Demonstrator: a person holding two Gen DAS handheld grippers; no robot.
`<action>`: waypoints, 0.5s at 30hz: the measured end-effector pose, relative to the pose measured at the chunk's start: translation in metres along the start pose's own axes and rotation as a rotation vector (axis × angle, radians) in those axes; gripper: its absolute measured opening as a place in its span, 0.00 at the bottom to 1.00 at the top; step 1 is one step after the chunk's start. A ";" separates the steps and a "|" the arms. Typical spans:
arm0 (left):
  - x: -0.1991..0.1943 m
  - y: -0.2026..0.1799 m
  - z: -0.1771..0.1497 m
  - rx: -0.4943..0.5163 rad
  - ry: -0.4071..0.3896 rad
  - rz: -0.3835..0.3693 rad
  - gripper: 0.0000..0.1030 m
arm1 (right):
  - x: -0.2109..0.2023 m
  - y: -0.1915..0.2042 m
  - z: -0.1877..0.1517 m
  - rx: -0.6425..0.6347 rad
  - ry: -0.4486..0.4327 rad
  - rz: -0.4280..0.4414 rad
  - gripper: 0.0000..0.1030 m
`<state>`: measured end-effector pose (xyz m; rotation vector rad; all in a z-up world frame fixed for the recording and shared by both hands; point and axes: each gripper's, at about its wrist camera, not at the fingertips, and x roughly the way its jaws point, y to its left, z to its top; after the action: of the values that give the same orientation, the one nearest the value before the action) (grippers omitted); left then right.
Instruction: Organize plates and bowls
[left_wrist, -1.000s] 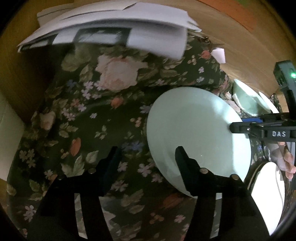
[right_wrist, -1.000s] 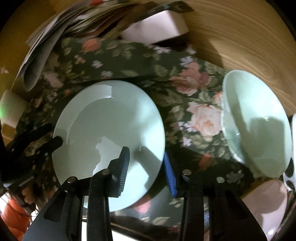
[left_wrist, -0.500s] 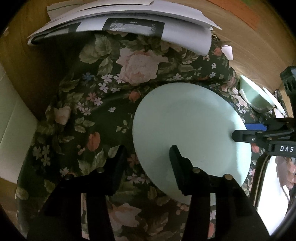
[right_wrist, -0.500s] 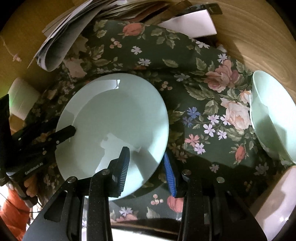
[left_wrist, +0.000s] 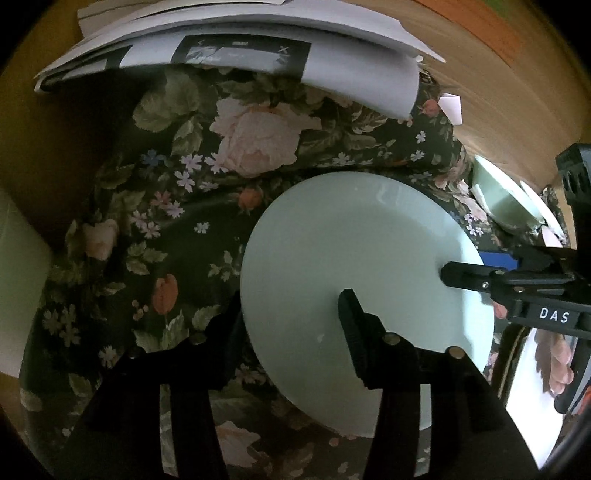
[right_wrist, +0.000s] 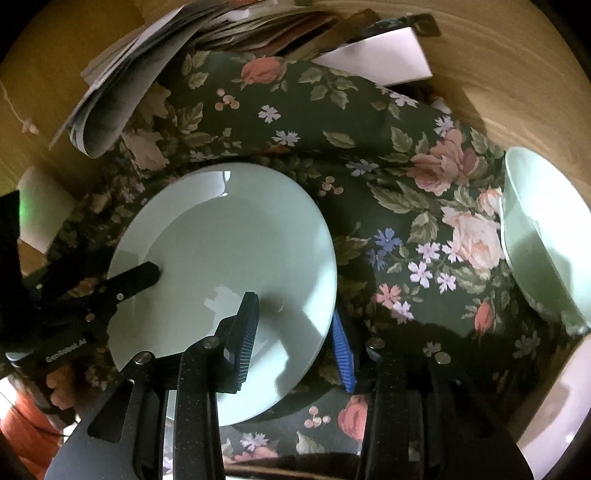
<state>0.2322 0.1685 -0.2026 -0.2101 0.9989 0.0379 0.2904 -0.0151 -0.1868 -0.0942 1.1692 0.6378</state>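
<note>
A pale green plate is held over the flowered cloth by both hand-held grippers. The right hand-held gripper is closed on its near rim. The left hand-held gripper, whose jaws have just been closing, straddles the opposite rim. A bowl lies at the cloth's right edge, beneath papers on the wooden worktop.

Black left gripper, blue-padded right gripper
</note>
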 end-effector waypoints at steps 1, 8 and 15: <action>-0.001 0.000 -0.001 -0.001 -0.001 -0.004 0.48 | -0.003 0.000 -0.002 0.009 -0.006 0.010 0.33; -0.022 -0.010 -0.008 0.000 -0.041 -0.018 0.48 | -0.014 0.005 -0.007 0.006 -0.051 -0.009 0.33; -0.055 -0.009 -0.011 -0.017 -0.090 -0.067 0.47 | -0.038 0.011 -0.017 0.007 -0.098 -0.007 0.33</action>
<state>0.1942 0.1611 -0.1610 -0.2551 0.9019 -0.0058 0.2618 -0.0280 -0.1576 -0.0602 1.0765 0.6253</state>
